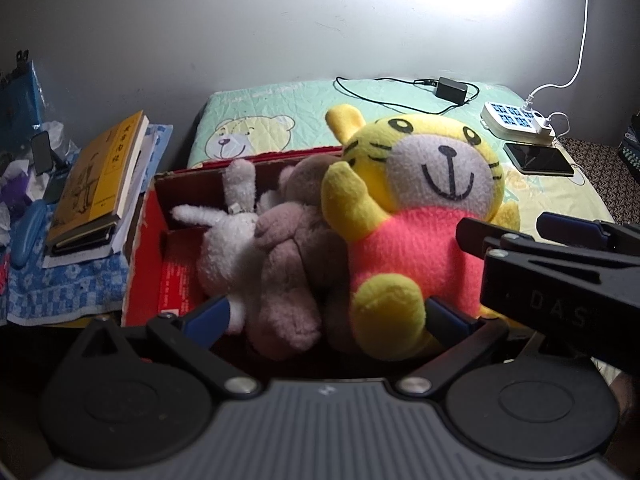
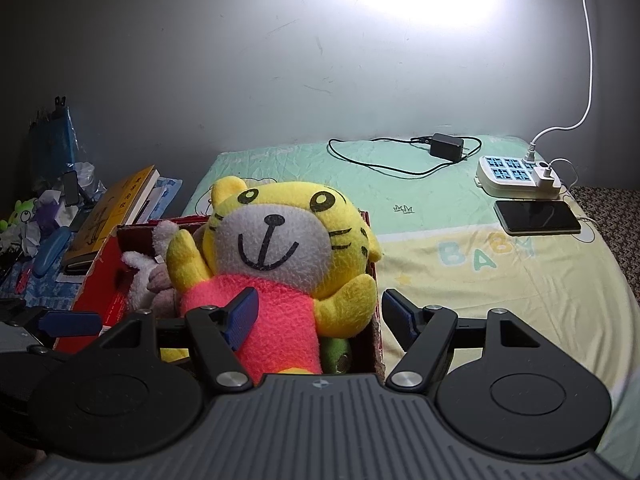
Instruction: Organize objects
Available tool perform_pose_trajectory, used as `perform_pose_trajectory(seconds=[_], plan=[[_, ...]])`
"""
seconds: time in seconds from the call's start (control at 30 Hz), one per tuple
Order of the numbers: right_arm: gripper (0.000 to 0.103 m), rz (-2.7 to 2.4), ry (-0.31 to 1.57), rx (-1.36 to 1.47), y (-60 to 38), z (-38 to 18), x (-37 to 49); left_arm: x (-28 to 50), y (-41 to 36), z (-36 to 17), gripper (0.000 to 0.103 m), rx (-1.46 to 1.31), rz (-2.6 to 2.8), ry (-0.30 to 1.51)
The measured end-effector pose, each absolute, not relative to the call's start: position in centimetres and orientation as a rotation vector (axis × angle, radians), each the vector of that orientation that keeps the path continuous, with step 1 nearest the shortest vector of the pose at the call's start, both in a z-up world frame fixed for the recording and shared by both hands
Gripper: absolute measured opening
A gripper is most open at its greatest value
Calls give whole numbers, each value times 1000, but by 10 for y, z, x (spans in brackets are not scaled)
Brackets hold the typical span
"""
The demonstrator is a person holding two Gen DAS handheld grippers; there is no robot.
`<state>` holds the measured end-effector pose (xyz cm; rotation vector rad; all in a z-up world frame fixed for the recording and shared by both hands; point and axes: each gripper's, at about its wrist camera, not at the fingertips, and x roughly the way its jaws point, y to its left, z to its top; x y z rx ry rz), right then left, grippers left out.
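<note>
Red box (image 1: 144, 248) on the quilt (image 2: 460, 272): yellow tiger plush (image 1: 416, 208) at 3 o'clock inside, pink plush (image 1: 288, 264) centre, white rabbit plush (image 1: 228, 240) at 9 o'clock. Left gripper (image 1: 326, 314): fingers spread wide, straddling the toys, gripping nothing. Right gripper (image 2: 320, 316): likewise wide, empty, flanking the tiger's body and arm.

Black grippers, blue-padded fingers (image 2: 242, 316), silver screws
</note>
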<state>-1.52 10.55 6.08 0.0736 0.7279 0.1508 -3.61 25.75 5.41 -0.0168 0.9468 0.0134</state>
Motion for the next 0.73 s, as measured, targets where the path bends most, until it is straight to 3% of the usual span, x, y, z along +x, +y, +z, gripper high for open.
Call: perform_pose_trajectory(seconds=[0.73], plan=[[71, 177, 709, 82, 104, 61, -16, -42, 252, 59, 102, -4, 21, 895]])
